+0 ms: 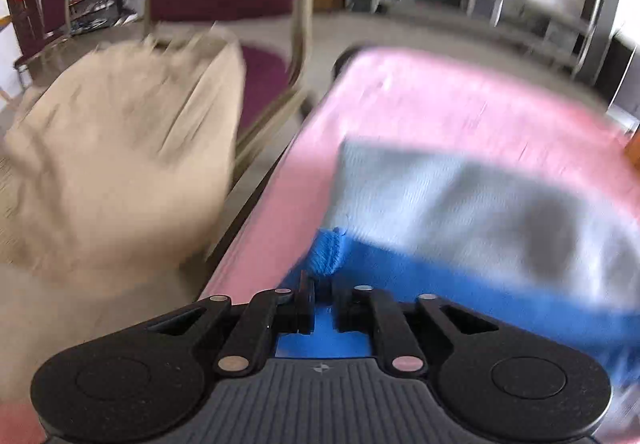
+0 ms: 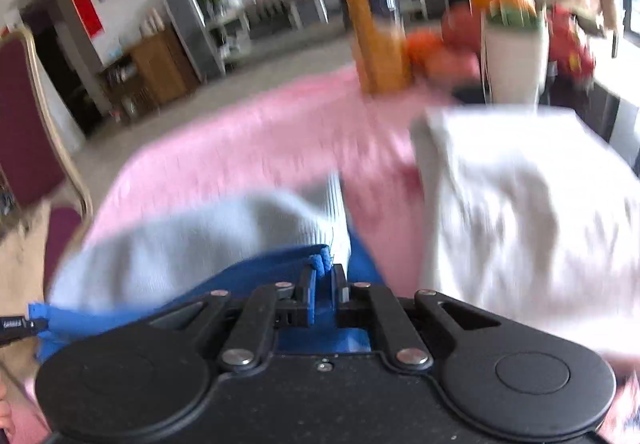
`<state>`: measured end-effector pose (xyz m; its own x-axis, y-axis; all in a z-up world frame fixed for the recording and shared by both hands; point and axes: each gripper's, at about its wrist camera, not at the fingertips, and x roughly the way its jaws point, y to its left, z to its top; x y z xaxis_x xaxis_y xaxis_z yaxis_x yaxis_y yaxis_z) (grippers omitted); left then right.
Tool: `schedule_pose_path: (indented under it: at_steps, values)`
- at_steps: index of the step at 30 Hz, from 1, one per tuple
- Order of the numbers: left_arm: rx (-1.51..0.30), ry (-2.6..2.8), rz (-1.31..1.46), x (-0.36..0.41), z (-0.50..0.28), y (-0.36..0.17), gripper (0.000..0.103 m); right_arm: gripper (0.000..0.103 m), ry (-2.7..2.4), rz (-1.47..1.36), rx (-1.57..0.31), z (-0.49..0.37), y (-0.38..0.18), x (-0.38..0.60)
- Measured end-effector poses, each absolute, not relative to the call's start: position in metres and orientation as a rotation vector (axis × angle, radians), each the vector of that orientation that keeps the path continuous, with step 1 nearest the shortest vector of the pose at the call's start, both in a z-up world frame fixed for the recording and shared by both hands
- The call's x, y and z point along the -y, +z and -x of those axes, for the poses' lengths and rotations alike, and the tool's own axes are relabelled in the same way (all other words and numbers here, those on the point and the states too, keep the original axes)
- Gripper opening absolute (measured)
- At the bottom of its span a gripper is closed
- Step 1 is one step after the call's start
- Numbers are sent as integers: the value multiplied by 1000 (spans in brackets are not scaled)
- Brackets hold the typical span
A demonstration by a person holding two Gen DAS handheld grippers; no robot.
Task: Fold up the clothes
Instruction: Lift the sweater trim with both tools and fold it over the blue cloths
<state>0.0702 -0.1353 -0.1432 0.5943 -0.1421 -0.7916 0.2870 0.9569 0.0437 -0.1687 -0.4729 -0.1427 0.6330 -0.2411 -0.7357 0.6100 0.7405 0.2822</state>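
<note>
Our left gripper (image 1: 320, 294) pinching blue-and-pale-grey knit garment (image 1: 460, 204) hem, our right gripper (image 2: 324, 284) likewise clamped, pink tablecloth (image 1: 440, 100) beneath, both views blurred

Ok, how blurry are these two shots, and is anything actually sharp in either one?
Left wrist view: the pink tablecloth and beige fabric heap are smeared by motion blur; only the left claw, pinching the blue knitted garment edge, is crisp. Right wrist view: the orange bottle and white folded cloth are streaked, while the right claw stays sharp. Both views bend at the edges.
</note>
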Motion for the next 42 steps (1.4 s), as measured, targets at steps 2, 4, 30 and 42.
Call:
schedule_pose_path:
  at_steps: [2,4,30,42]
  values:
    - [-894,-243,-189,122,-61,-135,20,11,-505,-597,-746,184,-142,473]
    - [-841,-234,-196,108,-53,-123,21,19,-493,-663,-723,200,-139,479]
    - [-970,-561,-345,151,-64,-168,26,15,-276,-775,-882,176,-186,483]
    - [-1095,-527,218,88,-87,-159,42,37,-291,-1002,-599,221,-172,511]
